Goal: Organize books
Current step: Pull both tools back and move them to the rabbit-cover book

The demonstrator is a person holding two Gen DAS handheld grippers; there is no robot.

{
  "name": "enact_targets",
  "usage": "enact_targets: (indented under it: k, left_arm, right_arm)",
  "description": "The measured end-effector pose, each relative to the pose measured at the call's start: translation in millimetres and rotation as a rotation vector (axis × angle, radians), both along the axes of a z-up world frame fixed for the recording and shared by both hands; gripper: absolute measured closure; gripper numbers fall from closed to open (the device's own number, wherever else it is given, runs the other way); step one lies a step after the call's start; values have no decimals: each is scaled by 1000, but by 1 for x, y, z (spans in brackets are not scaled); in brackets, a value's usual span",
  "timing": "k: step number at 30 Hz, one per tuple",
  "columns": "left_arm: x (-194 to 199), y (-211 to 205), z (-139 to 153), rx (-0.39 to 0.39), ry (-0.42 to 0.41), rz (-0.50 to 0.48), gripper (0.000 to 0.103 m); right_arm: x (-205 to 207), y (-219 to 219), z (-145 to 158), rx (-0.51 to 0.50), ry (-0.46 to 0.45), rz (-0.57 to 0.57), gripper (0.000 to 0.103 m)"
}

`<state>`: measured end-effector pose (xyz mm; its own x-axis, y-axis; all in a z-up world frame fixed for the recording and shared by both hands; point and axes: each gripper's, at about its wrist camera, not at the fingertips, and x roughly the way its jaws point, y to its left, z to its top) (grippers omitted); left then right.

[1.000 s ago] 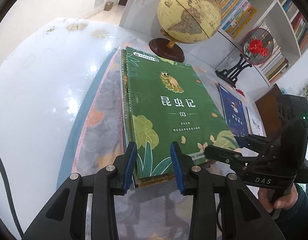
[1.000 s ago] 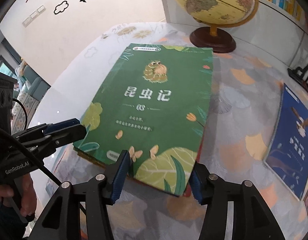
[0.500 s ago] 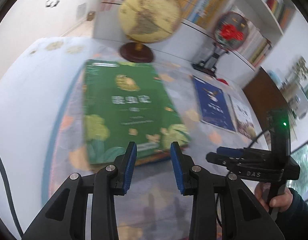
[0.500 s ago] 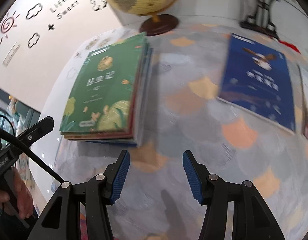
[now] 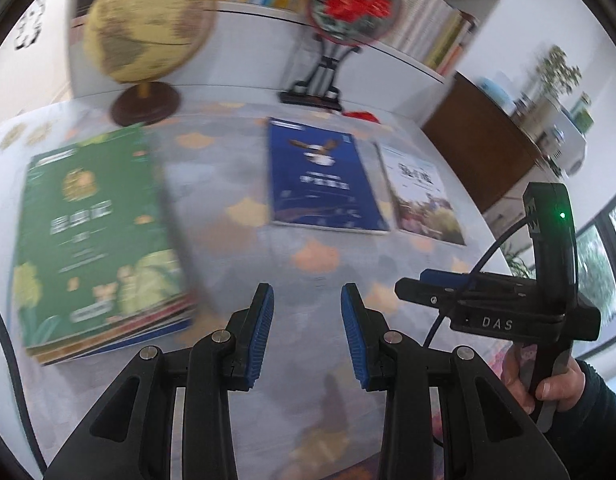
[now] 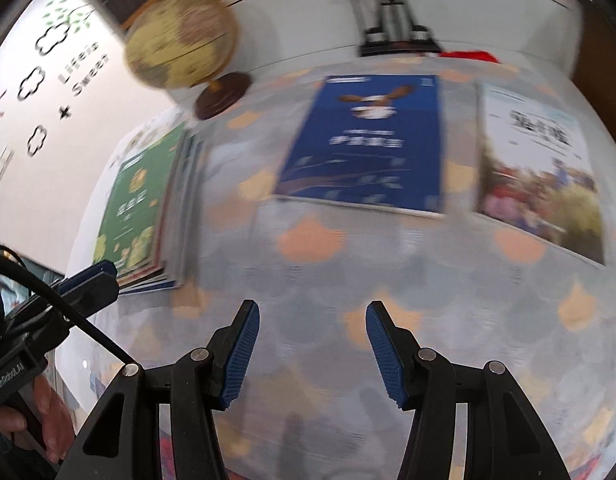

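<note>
A stack of books topped by a green book (image 5: 95, 232) (image 6: 137, 200) lies at the table's left. Further right a blue book (image 5: 320, 176) (image 6: 368, 144) lies flat, and beside it a white book with a photo cover (image 5: 422, 196) (image 6: 536, 164). My left gripper (image 5: 307, 334) hangs open over the patterned tablecloth, right of the stack, with nothing between its fingers. My right gripper (image 6: 312, 354) is open too, empty, in front of the blue book. In the left wrist view the right gripper (image 5: 440, 284) shows at the right edge, held by a hand (image 5: 548, 384).
A globe (image 5: 145, 28) on a wooden base stands behind the stack. A round red-flower ornament on a black stand (image 5: 348, 4) sits at the table's back edge. Bookshelves (image 5: 432, 40) and a brown cabinet (image 5: 480, 152) lie beyond. The tablecloth (image 5: 316, 256) between the books is bare.
Both grippers have let go of the green stack and swung right across the table, away from it. The blue and white books now sit near the middle of both views.
</note>
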<state>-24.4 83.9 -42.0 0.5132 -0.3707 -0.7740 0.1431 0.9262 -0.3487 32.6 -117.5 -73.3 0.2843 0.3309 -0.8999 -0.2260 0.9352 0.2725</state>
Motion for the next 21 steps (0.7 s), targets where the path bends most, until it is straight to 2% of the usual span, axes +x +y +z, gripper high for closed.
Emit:
enact_targets:
  k: [7,12,16,21]
  left_arm:
    - [30,-70,11,-12,-14,-78,66]
    - [55,-123,19,4,-49,-160,66]
    - [87,-160,9,36,-27,-207,66]
    - [127,-190,-18,13,42,-225,66]
  right_arm:
    - [9,-82,8,-20,0,-111,49]
    - [21,-149,13,19,12,-213,49]
    - [35,-200,9,55,34,-310,49]
    - [52,-234,4,20,36,-319,49]
